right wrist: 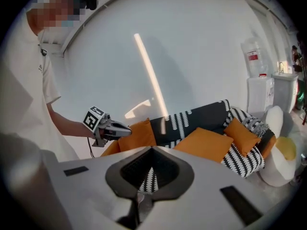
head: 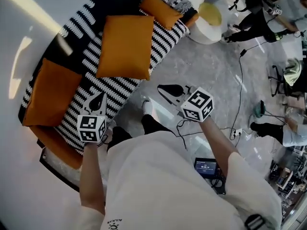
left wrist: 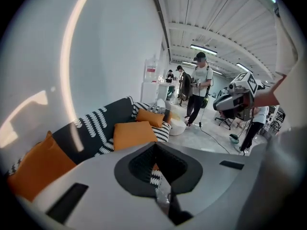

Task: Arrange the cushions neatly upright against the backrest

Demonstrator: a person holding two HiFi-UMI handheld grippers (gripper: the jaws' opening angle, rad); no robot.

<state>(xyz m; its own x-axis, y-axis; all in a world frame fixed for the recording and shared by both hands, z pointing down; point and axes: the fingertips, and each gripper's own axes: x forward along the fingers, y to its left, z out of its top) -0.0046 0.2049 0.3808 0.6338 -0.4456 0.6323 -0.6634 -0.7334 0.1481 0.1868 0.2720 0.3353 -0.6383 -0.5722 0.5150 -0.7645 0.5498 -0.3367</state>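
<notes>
Three orange cushions are on a curved black-and-white striped sofa (head: pixel 120 87). The left cushion (head: pixel 50 92) leans at the backrest. The middle cushion (head: pixel 125 46) lies flat on the seat, and the far cushion (head: pixel 160 9) sits near the sofa's end. My left gripper (head: pixel 98 99) hovers over the seat's front edge, shut and empty, between the left and middle cushions. My right gripper (head: pixel 163 88) is shut and empty over the floor, just right of the sofa. The right gripper view shows the left cushion (right wrist: pixel 136 135), middle cushion (right wrist: pixel 206 144) and far cushion (right wrist: pixel 242 135).
A white round pouf with a yellow top (head: pixel 207 17) stands past the sofa's far end. Cables (head: pixel 240 80) run over the grey floor. People (head: pixel 268 13) stand at the back right. A water dispenser (right wrist: pixel 259 87) is against the wall behind the sofa.
</notes>
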